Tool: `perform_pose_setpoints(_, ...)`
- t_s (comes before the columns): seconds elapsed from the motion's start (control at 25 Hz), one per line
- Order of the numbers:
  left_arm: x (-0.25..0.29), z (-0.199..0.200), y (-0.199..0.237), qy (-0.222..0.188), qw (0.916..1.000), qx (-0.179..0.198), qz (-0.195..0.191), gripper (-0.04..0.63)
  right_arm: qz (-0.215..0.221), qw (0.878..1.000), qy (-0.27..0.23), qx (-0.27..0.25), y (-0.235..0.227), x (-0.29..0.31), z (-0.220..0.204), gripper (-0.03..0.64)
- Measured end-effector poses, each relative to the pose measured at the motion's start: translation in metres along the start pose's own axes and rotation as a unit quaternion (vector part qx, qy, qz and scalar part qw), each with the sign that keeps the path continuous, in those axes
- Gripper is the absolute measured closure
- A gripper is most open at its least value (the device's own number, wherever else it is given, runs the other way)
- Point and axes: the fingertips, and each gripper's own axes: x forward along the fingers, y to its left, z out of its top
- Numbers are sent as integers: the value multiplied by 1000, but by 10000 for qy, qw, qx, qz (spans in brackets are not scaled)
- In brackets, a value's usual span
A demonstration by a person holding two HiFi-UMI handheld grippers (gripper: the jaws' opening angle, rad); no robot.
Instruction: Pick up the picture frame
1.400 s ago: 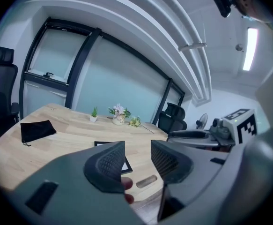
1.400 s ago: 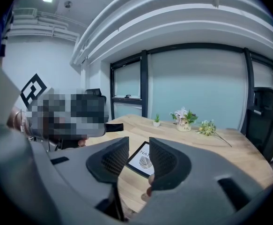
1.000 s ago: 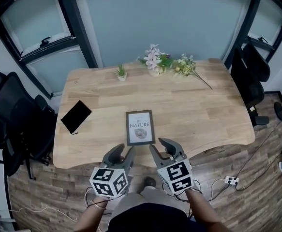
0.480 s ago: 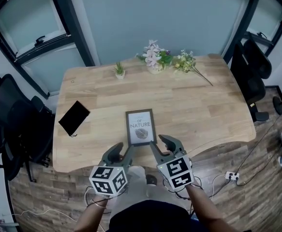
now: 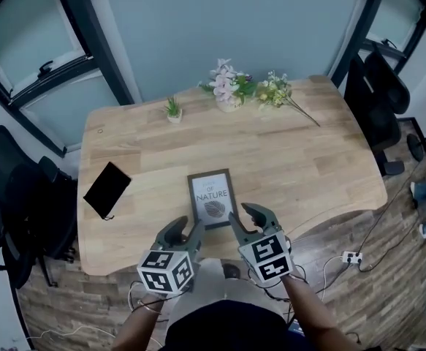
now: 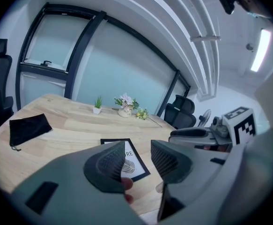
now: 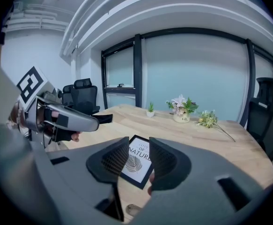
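Here, rectangular black-rimmed picture frame [image 5: 211, 198]

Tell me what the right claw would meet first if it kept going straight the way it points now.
Probably the black-framed picture with the leaf print, lying flat on the light wooden table: it shows between the open jaws of the right claw, nothing in front. Depth is unclear.

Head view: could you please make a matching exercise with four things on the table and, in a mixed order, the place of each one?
Things:
1. picture frame
2. black pouch
3. small green plant
4. yellow flower sprig

Places:
a. far edge, right of the pink flowers
b. left side of the table
c. near edge, middle
d. far edge, left of the pink flowers

Pairs: 1-c, 2-b, 3-d, 4-a
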Motion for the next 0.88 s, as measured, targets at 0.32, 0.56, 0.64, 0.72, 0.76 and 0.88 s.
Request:
perform_pose_setpoints(0.32, 27, -10, 15, 313, 9994, -118, -132, 430, -78, 9996, 268, 91, -7, 28, -11, 506)
perform_pose_setpoints(0.56, 42, -23, 28, 551, 9981, -234, -118, 430, -90, 9985, 507, 165, -11, 47, -24, 506)
perform_pose_setpoints(0.64, 47, -26, 31, 623, 9977, -258, -114, 430, -91, 9980, 591, 181, -13, 53, -28, 506)
perform_pose_setpoints(0.72, 52, -30, 35, 690, 9972, -276, -112, 430, -94, 9975, 667, 208, -14, 59, -33, 507)
perform_pose_setpoints(0.76, 55, -31, 37, 721, 9969, -284, -108, 430, -95, 9972, 701, 225, -15, 63, -35, 506)
perform_pose_setpoints(0.88, 64, -35, 45, 808, 9962, -327, -91, 430, -98, 9964, 801, 275, -18, 72, -42, 507)
